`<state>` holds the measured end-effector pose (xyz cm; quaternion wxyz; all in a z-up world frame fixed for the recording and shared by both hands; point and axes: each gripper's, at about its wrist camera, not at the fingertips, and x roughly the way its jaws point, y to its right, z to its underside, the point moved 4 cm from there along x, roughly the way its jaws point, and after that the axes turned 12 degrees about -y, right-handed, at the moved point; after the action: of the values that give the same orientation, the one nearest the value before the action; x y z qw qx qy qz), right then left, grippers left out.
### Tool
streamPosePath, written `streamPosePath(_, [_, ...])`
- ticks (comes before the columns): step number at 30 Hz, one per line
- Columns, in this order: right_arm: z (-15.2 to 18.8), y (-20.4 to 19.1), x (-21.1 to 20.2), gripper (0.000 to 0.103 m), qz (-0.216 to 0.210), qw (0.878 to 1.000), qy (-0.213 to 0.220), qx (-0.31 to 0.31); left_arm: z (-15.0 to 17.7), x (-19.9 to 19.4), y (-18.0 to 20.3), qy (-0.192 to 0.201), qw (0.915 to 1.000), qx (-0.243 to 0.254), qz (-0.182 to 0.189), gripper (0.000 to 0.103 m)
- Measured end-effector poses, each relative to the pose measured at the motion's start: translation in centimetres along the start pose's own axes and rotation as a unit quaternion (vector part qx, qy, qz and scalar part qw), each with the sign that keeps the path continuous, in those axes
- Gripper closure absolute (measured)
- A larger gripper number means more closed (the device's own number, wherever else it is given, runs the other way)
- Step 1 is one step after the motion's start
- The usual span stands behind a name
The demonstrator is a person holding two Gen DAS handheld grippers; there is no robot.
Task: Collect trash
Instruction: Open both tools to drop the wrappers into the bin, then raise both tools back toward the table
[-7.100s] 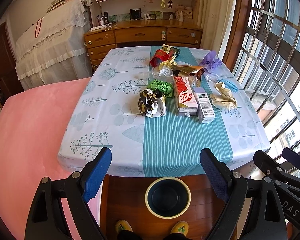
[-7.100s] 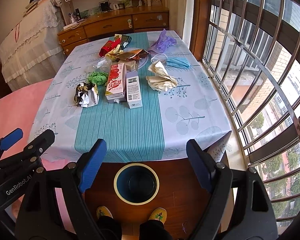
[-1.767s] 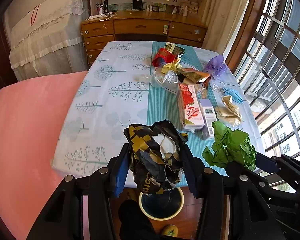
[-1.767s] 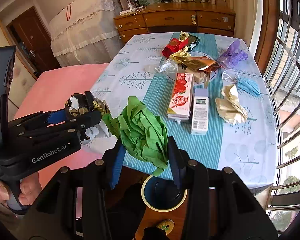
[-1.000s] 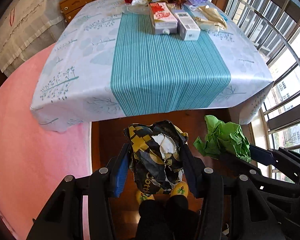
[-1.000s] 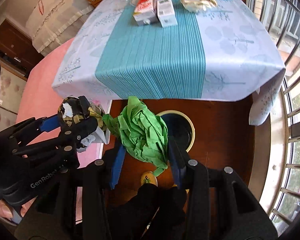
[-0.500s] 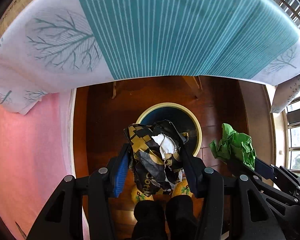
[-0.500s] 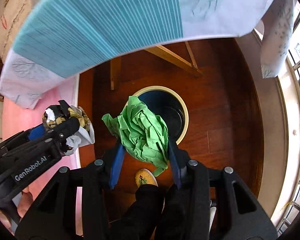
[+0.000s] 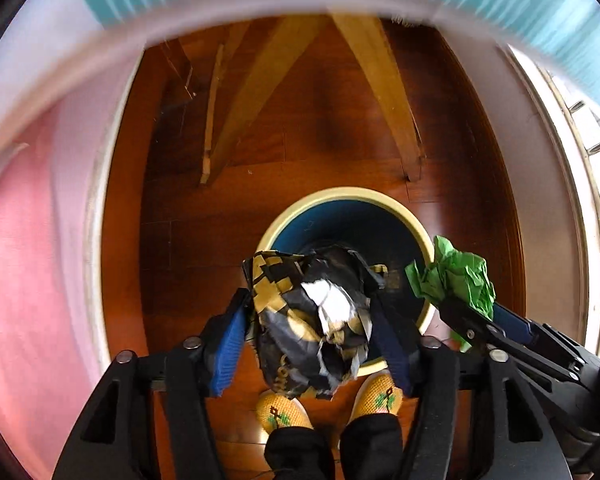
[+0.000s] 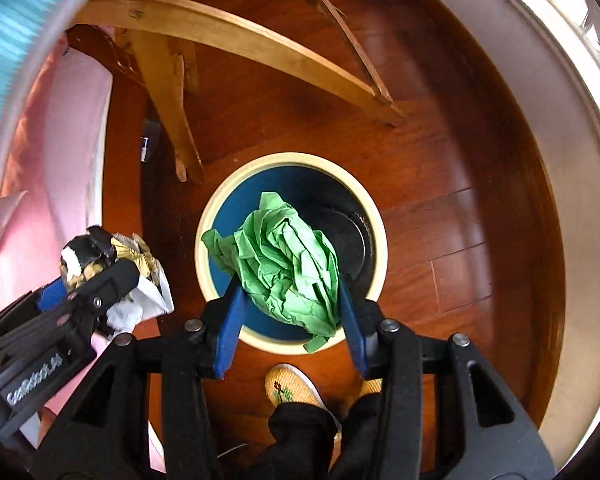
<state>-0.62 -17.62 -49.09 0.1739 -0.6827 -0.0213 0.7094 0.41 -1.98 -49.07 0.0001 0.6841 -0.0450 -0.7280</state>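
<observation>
Left gripper [image 9: 312, 336]: jaws just opening, black-gold wrapper [image 9: 312, 320] between them, pads seemingly loosened, over the bin's [image 9: 380, 196] 7 o'clock rim. Right gripper [image 10: 288, 320]: jaws opening, green paper wad [image 10: 288, 272] between, above bin centre.

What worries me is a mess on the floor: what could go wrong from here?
Both tongs have just been opening, each with its wad between the fingers.
1. The black-and-gold wrapper in the left tongs hangs over the near rim of the bin; it may land by the slippers.
2. The green paper in the right tongs is over the opening, but its tail reaches the rim and could catch there.
</observation>
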Motion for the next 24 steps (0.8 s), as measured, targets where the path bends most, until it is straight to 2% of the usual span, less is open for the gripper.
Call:
streamPosePath(2, [-0.5, 0.2, 1.1, 0.046, 0.005, 1.0, 0.003, 0.005, -0.5, 1.5, -0.3, -0.002, 0.9999, -0.002, 0.011, 0.025])
streamPosePath(3, [-0.6, 0.4, 1.5, 0.041, 0.007, 1.0, -0.001, 0.007, -0.8, 2.0, -0.5, 0.0, 0.9999, -0.004, 0.014, 0.022])
streamPosePath(5, [-1.0, 0.8, 2.3, 0.036, 0.004, 1.0, -0.011, 0.011, -1.2, 2.6, -0.8, 0.008, 0.9999, -0.008, 0.012, 0.01])
streamPosePath(6, [-1.4, 1.0, 3.0, 0.034, 0.007, 1.0, -0.013, 0.012, -1.4, 2.7, -1.0, 0.013, 0.9998, -0.011, 0.012, 0.009])
streamPosePath(11, [-2.2, 1.0, 4.2, 0.032, 0.021, 1.0, -0.012, 0.004, -1.8, 3.5, -2.0, -0.002, 0.9995, -0.022, 0.021, 0.008])
streamPosePath(15, [-2.2, 1.1, 3.6, 0.032, 0.023, 1.0, -0.012, 0.006, -1.6, 3.1, -2.1, 0.001, 0.9995, -0.026, 0.018, 0.008])
streamPosePath(24, [-1.8, 0.4, 0.8, 0.032, 0.023, 1.0, -0.006, 0.009, -0.6, -0.3, -1.4, 0.006, 0.9991, -0.029, 0.03, 0.008])
